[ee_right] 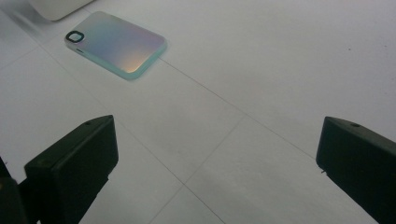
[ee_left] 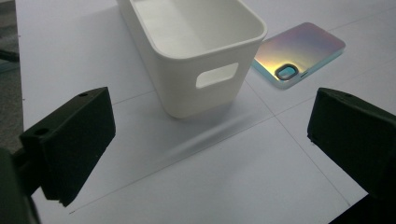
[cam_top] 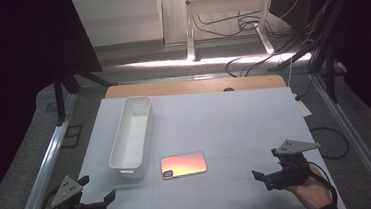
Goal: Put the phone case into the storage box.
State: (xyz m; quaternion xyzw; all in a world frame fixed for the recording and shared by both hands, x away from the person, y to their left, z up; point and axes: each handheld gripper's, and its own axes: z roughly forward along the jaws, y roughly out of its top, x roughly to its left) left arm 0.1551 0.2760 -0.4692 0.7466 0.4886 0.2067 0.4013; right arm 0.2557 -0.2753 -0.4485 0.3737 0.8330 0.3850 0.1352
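A long white plastic bin (cam_top: 131, 137) stands empty on the white table sheet (cam_top: 235, 120), left of centre. Just right of its near end lies an iridescent phone case (cam_top: 183, 165), flat, camera hole toward the bin. My left gripper (cam_top: 98, 187) hovers at the near left corner, open, with nothing between its jaws. My right gripper (cam_top: 266, 164) is at the near right, open and empty too. In the left gripper view the bin (ee_left: 196, 46) with its handle slot and the case (ee_left: 299, 53) lie ahead of that gripper (ee_left: 212, 140). The right gripper view shows the case (ee_right: 116, 44) far ahead of the open gripper (ee_right: 217, 158).
A wooden table edge (cam_top: 194, 86) shows beyond the sheet. Metal rails (cam_top: 47, 160) run along both sides, with dark stands and cables (cam_top: 247, 24) on the floor behind. The bin's corner (ee_right: 56, 7) peeks into the right gripper view.
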